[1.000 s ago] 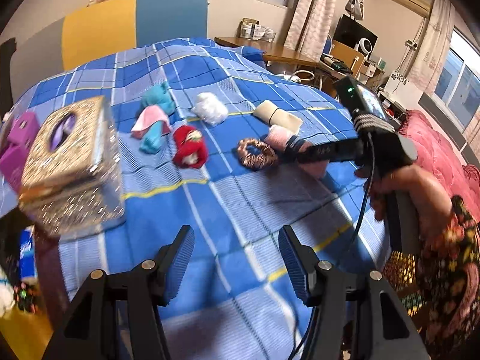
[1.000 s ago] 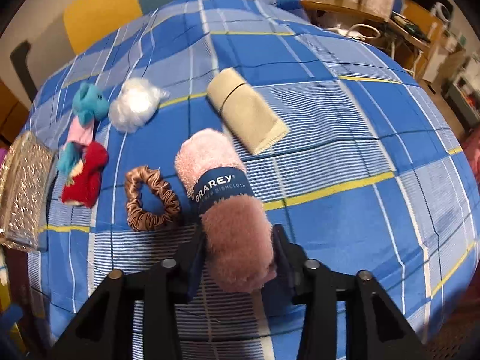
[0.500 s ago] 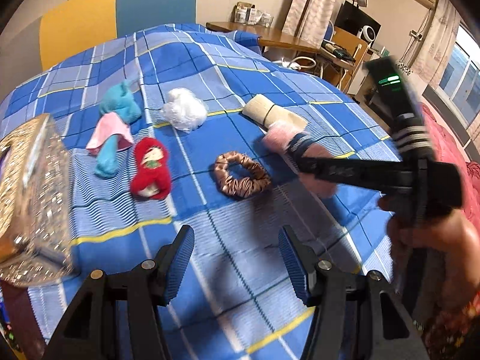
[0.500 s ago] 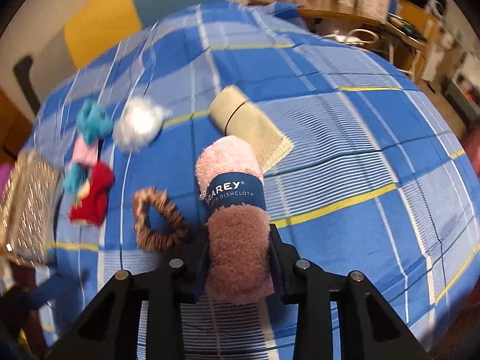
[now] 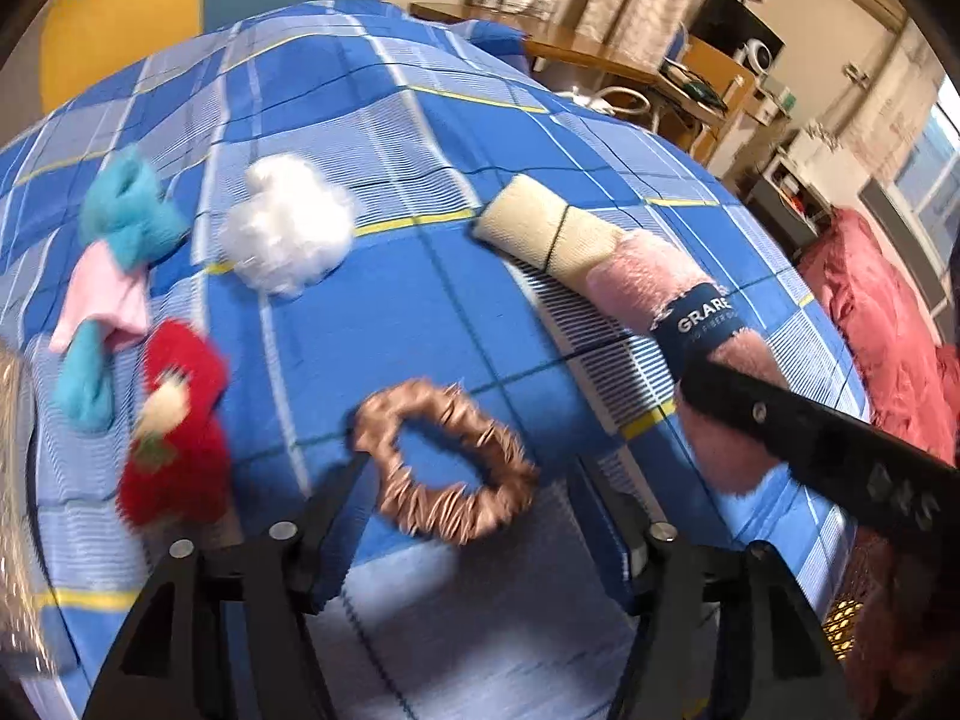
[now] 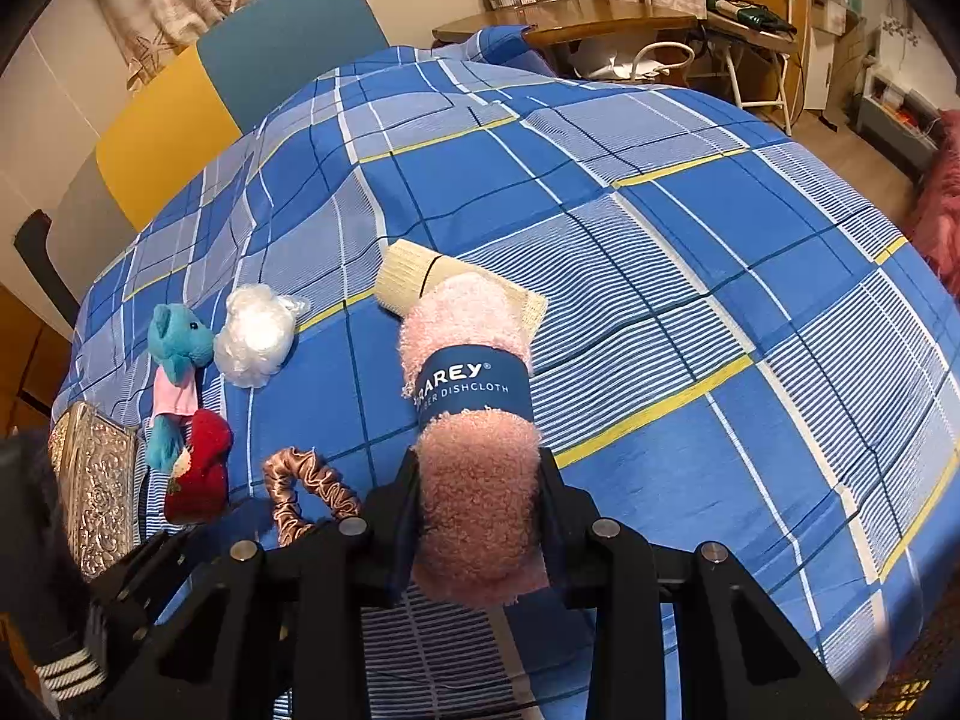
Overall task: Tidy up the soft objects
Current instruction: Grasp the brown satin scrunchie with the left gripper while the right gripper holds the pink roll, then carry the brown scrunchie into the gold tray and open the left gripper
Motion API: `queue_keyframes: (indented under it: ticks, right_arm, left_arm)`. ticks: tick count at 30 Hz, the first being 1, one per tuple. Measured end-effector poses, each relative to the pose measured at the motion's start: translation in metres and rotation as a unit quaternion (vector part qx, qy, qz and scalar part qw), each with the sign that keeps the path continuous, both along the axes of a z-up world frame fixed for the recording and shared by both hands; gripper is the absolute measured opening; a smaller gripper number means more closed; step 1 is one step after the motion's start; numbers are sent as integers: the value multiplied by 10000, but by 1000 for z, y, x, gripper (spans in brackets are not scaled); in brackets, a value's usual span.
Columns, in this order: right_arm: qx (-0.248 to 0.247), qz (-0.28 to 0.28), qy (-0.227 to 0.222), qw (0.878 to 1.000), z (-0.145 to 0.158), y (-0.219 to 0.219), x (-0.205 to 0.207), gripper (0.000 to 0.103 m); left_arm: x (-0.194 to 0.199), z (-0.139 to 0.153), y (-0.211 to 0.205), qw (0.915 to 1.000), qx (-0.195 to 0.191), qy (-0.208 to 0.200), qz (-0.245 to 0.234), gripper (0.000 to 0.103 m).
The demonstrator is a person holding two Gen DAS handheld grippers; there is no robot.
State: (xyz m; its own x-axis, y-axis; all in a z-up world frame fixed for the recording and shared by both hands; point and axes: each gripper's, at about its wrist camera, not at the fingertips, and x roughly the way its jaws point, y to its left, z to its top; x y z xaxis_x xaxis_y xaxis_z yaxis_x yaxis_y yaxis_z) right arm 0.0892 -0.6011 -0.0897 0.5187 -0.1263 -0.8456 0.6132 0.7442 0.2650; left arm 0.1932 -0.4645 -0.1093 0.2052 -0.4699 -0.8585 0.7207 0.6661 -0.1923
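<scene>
Just ahead of the left gripper (image 5: 465, 495), whose jaws were opening with nothing pressed between them, lay the brown scrunchie (image 5: 447, 462), light and limp, probably best pinched across its band. Right of the scrunchie, the right gripper (image 6: 480, 516) pointed steeply down, clamped on the near end of the soft, squashy pink dishcloth roll (image 6: 471, 414).

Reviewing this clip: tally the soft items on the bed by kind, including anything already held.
Rolled cloths: 2, pink dishcloth shut in the right claw, cream roll
Plush toys: 2, teal bear, red toy
Hair scrunchies: 1, brown scrunchie by the opening left claw
White fluffy balls: 1, white puff
Total: 6
</scene>
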Motion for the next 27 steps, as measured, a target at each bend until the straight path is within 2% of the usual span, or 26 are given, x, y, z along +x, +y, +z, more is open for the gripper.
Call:
queue_keyframes:
  ticks: [5,6,7,9,13,18,27]
  right_arm:
    - [182,15,-62,9998,-3,1,2,35]
    - [159,15,-53,9999,-3,1,2,35]
    - [148,22,-53,9999,-3,2,2,35]
    - [157,25,-88,9998,-2,2,2,35]
    - [61,55,-112,9999,0,4,3,35]
    - [118,151,-203,9996,0,6,4,35]
    - [165,776,-334,9963,-1,29,16,35]
  left_arm:
    - [4,-10,-11,9996,200,-206,-16,66]
    - [4,-14,-11,9995,262,-183,1,57]
    - [4,-15,-9,9992,255,-294,11,43]
    - [2,-14,-4,9995,135,-286,-92,22]
    - [-4,-8,12,9992,-10,-373,-134,20]
    - [-8,1,39,9994,-261,-236,11,20]
    - [-30,22,102,9973,-673,-77,273,19]
